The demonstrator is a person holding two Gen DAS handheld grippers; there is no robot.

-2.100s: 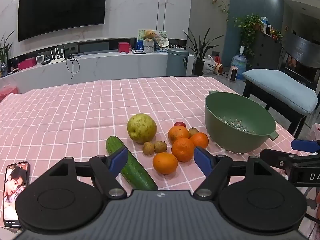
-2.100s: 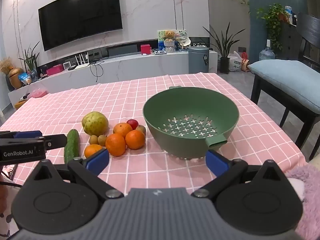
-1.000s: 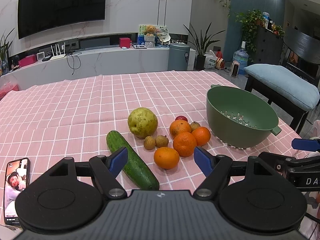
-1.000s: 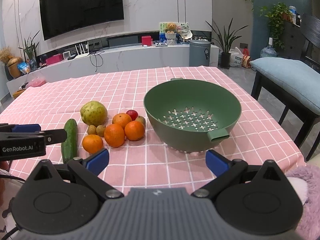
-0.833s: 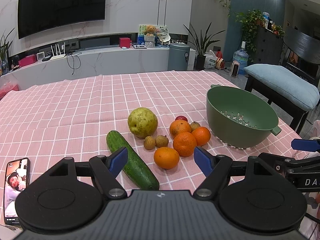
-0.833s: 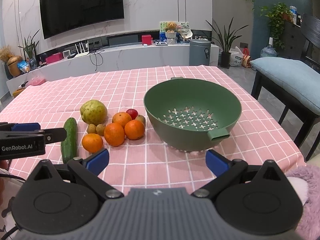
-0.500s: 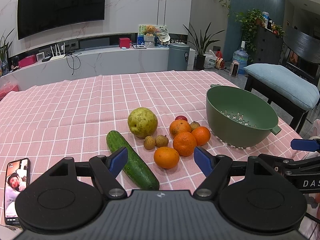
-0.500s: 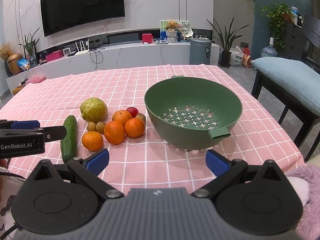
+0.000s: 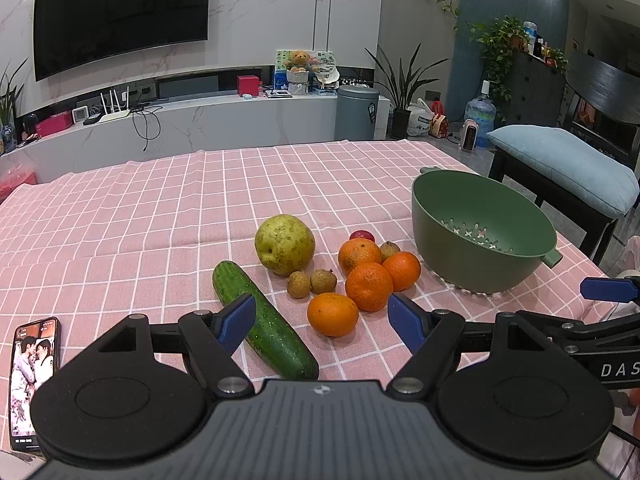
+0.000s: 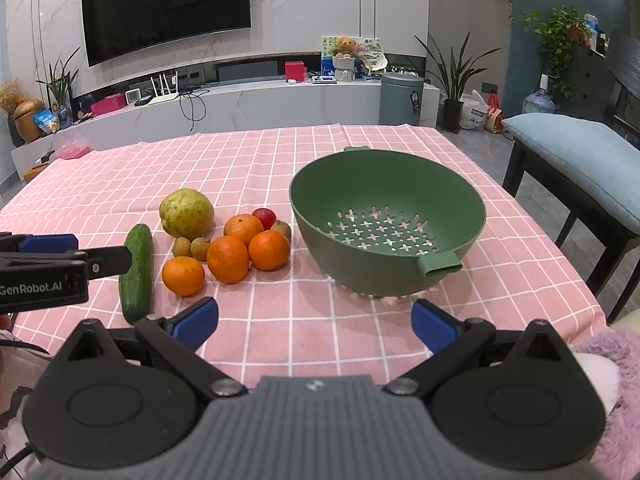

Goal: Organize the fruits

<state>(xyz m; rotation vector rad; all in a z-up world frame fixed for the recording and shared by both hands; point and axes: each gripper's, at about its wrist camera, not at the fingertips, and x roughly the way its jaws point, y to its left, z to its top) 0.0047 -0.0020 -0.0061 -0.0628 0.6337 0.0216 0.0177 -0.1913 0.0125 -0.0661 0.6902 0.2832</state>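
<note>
Phone [image 9: 34, 380] lies flat at the near left edge of the worktop [image 9: 160, 208], whose pink checked cloth is soft and a little rumpled. Right of it the cucumber [image 9: 264, 320] runs slantwise, long, stiff and waxy; it would likely roll unless taken across its middle. Next stands the pear [image 9: 285, 244], large, yellow-green and speckled, probably the heaviest piece and liable to bruise, so best held round its widest part. Two small brown fruits [image 9: 311, 283] with rough skins sit just beside it, light and easy to pinch whole. Then the four oranges [image 9: 368, 286] cluster, touching one another, round, dimpled and firm; a hold across the sides should do, though they could roll. A small red fruit [image 9: 362, 236] and another brown one [image 9: 390, 249] hide at the far side of them. Farthest right sits the green colander [image 10: 386, 216], smooth rigid plastic with cross-shaped holes and a tab handle, with nothing in it. The left hand-held gripper [image 9: 322, 322] hovers near the cucumber and the nearest orange, jaws spread and holding nothing; the right hand-held gripper [image 10: 314, 320] waits before the colander, likewise spread wide and unladen.
</note>
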